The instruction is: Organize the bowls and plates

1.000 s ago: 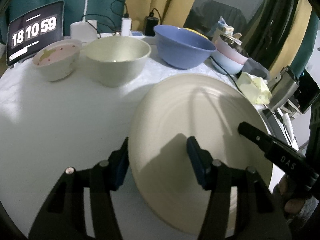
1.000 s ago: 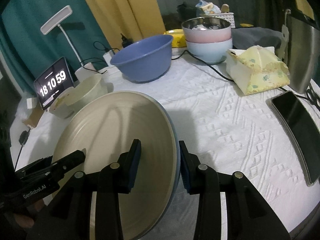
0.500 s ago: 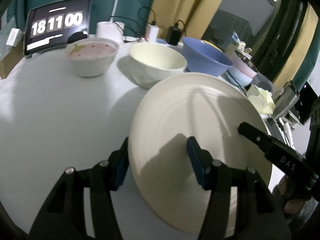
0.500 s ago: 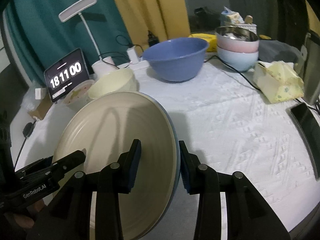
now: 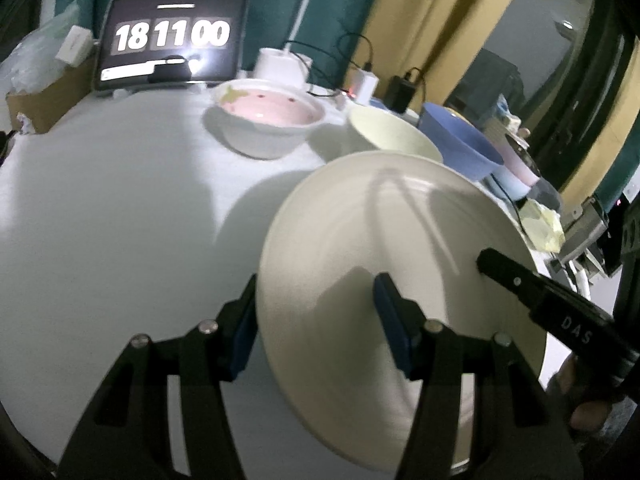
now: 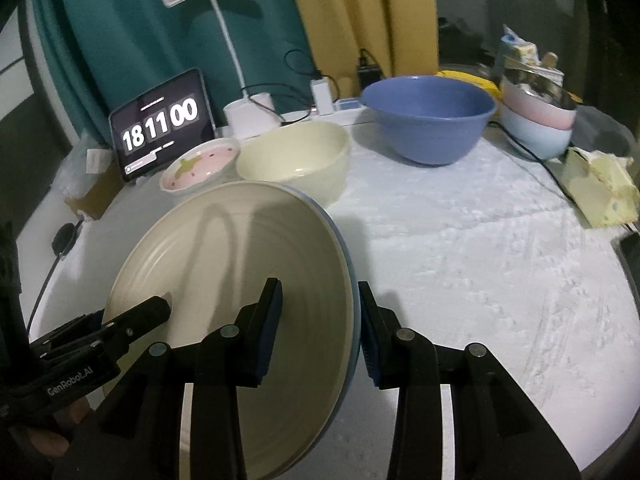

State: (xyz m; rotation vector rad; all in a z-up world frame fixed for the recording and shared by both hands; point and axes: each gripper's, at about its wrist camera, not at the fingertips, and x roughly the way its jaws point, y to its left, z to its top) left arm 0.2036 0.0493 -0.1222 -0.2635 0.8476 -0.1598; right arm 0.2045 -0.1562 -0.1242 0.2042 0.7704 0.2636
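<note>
Spanning both grippers, cream plate [image 5: 392,248]

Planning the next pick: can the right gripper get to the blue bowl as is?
Probably not yet: the right gripper is shut on the plate rim. The cloth toward the blue bowl looks clear otherwise.

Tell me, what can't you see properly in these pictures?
- Plate's underside: both views, hidden by the plate itself.
- Cream bowl's near side: left view, behind the plate rim.
- Stacked bowls' contents: right view, too small.
- Phone: right view, cut off by the edge.
</note>
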